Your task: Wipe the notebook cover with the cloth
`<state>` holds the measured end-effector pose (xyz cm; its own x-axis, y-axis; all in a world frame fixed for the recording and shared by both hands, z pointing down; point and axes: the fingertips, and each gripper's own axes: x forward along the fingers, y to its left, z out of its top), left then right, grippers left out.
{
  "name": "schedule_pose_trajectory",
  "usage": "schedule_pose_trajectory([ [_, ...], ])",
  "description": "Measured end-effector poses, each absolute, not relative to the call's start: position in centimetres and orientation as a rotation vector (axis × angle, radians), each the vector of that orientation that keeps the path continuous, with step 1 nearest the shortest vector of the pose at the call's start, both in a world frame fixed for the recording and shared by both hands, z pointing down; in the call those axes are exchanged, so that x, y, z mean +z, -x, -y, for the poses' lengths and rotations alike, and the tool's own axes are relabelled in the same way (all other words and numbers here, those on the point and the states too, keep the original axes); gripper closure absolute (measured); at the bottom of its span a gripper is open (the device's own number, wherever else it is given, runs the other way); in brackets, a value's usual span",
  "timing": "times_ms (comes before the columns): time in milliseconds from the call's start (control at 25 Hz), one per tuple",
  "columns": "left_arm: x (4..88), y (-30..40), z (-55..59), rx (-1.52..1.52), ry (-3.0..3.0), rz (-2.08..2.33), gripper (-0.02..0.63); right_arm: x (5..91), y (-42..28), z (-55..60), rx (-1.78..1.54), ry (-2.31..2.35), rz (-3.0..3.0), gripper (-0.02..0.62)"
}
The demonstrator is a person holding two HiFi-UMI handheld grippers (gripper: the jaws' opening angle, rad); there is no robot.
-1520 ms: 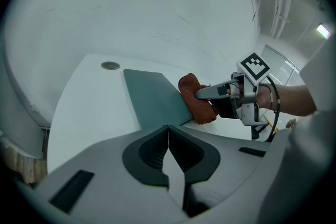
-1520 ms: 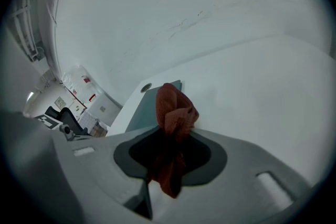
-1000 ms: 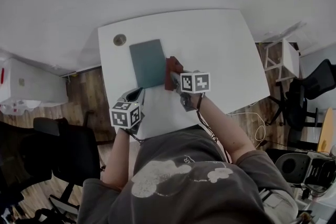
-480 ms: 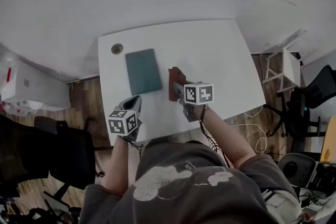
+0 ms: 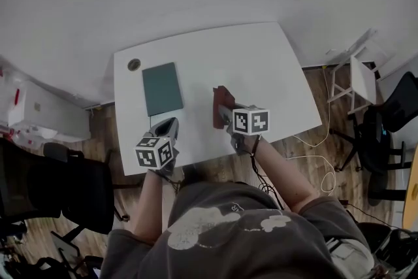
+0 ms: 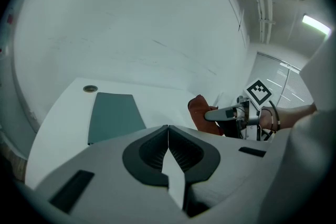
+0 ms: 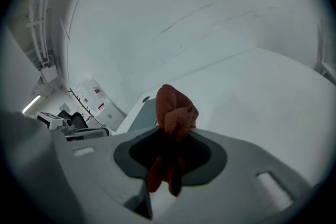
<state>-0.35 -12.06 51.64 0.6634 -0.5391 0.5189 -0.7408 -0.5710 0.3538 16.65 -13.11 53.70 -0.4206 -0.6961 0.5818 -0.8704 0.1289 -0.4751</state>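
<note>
- The teal notebook (image 5: pixel 162 89) lies flat on the far left part of the white surface (image 5: pixel 268 62), just beside a round cable hole (image 5: pixel 134 65).
- The right tool (image 7: pixel 170 134) is clamped on a bunched red-brown cloth (image 7: pixel 175 107), held to the notebook's right and clear of it.
- The left tool (image 6: pixel 168 131) has its jaws pressed together with nothing between them, and hovers near the notebook's near edge.
</note>
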Motion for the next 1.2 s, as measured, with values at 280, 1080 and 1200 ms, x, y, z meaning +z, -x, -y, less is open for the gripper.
schedule_pose_trajectory([
  [280,50.7,-4.3,7.6,0.499,-2.327,1.014,0.606,53.3,-21.2,8.5,1.150,-1.508,2.219,0.489],
  [1080,46.9,-10.3,-1.7,0.429,-2.371,1.070,0.606,51.1,-26.9,-0.8,1.068,-1.481,2.327,0.491],
  [1200,46.9,-9.8,-2.2,0.419,-2.374,1.058,0.606,50.9,-26.7,-0.9,1.090,-1.502,2.333,0.491],
])
